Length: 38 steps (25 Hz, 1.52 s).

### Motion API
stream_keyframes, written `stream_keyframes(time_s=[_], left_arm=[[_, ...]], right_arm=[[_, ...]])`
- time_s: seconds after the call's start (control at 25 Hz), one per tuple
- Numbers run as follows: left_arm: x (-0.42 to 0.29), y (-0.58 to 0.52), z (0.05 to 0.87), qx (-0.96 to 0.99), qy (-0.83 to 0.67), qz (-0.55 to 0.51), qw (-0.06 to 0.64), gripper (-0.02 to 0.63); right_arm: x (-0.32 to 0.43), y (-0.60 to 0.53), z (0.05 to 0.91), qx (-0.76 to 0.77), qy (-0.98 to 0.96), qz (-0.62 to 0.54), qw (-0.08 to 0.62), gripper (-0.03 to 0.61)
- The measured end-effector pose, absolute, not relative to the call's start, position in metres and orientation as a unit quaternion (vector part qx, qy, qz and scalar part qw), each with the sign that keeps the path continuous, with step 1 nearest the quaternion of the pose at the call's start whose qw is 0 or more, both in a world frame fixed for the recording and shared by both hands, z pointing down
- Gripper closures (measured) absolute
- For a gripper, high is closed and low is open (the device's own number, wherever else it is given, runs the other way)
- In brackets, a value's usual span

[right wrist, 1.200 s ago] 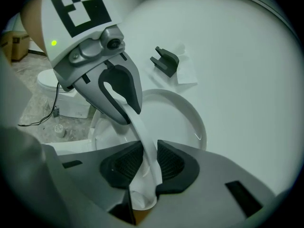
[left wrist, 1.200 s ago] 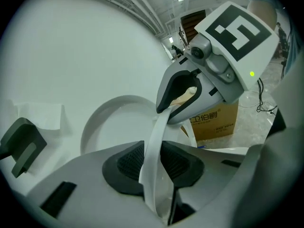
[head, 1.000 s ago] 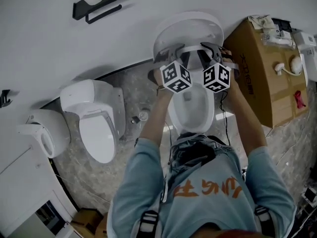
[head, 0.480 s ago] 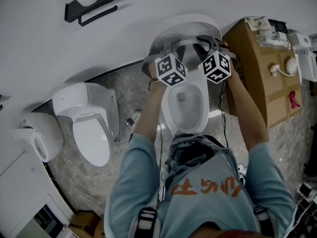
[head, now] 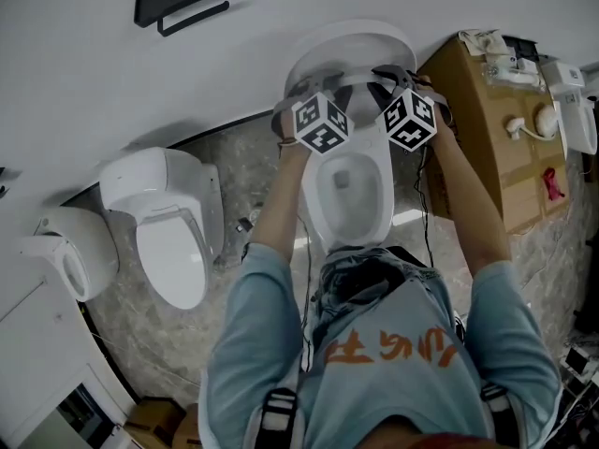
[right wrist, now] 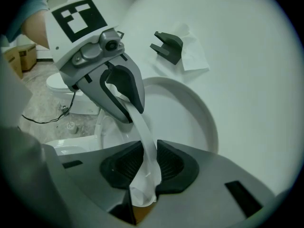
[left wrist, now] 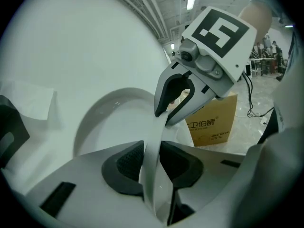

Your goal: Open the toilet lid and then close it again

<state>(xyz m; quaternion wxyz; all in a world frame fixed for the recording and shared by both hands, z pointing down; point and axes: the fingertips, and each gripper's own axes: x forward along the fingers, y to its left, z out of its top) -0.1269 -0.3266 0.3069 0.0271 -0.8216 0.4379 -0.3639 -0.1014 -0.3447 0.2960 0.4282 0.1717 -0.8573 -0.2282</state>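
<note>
Two grippers clamp the same toilet lid (head: 351,47), which stands raised behind the open bowl (head: 351,193), close to the white wall (head: 84,73). Whether the lid touches the wall cannot be told.

The left gripper (left wrist: 152,165) has its dark fingers (left wrist: 124,164) nearly together. They press on the thin front rim of the lid from both sides and have just been closing a little further on it. The right gripper (right wrist: 146,166) holds the same rim just beside the left one. Its fingers (right wrist: 170,165) are likewise narrowly set, with the white edge pinched between them.

In the head view both grippers sit side by side above the bowl, and the person's arms (head: 281,204) stretch forward on either side of it. A second toilet (head: 173,232) stands on the grey stone-patterned floor (head: 253,171) to the left, well apart. A cardboard box (head: 477,143) stands just right of the bowl with small white items on top. A black bracket (head: 182,9) is fixed on the wall.
</note>
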Motion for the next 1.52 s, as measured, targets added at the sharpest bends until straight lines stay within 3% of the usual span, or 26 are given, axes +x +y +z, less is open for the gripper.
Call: stream_keyframes(time_s=[0.88,1.52], left_arm=[[-0.059,-0.202,0.323,-0.808,0.405,-0.426,-0.037,0.506],[0.011,-0.061,0.399,-0.786,0.351,-0.499,-0.101,0.454]], right_arm=[[-0.032,-0.211,0.304,0.081,-0.842,-0.287,0.449,0.469],[0.04,-0.07,0.373,-0.011,-0.864,-0.254,0.434,0.443]])
